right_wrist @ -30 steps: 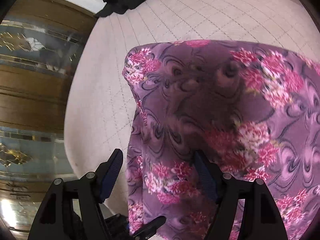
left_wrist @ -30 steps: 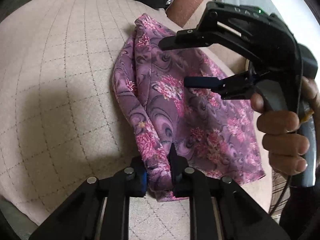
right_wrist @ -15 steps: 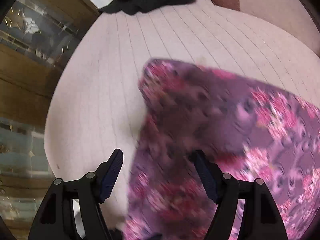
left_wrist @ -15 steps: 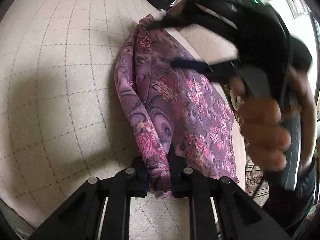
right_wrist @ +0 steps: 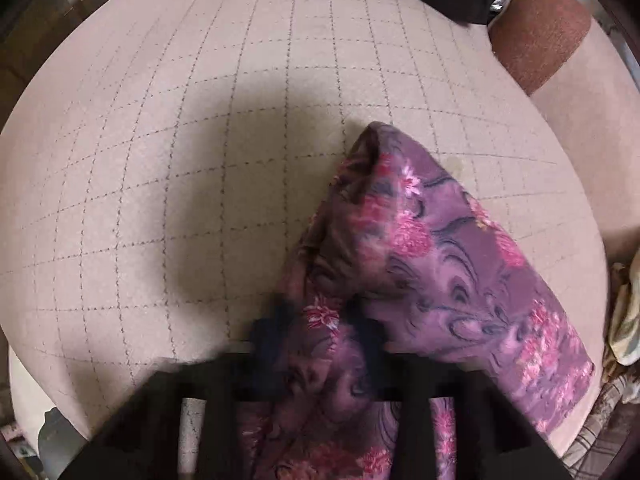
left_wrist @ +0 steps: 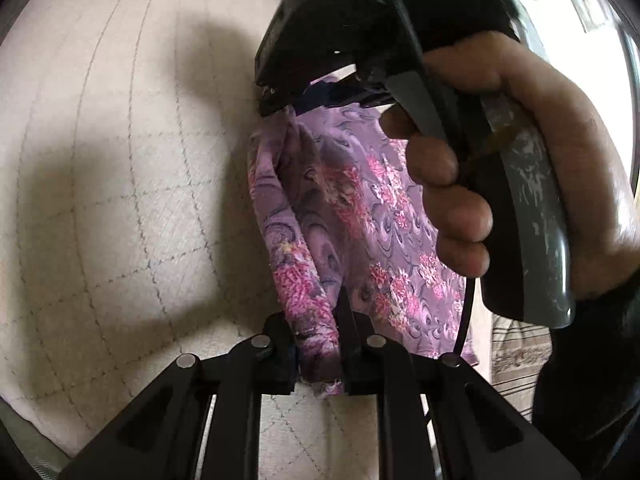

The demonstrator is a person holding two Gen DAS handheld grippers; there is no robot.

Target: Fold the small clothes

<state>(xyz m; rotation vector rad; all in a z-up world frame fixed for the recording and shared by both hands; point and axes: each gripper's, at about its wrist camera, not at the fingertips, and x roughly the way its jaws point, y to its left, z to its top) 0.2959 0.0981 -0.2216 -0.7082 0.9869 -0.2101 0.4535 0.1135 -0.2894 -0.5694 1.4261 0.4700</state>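
1. Left wrist view: since a second ago the right gripper [left_wrist: 288, 106] has swung in close, onto the far end of the purple floral garment [left_wrist: 344, 216]. The left gripper [left_wrist: 318, 354] is clamped on the bunched near end, above the quilted cushion [left_wrist: 120, 200].
2. Right wrist view: the blurred right gripper [right_wrist: 320, 332] appears closed on a fold, cloth trailing rightward. A thin pinch could slip and undo the fold.
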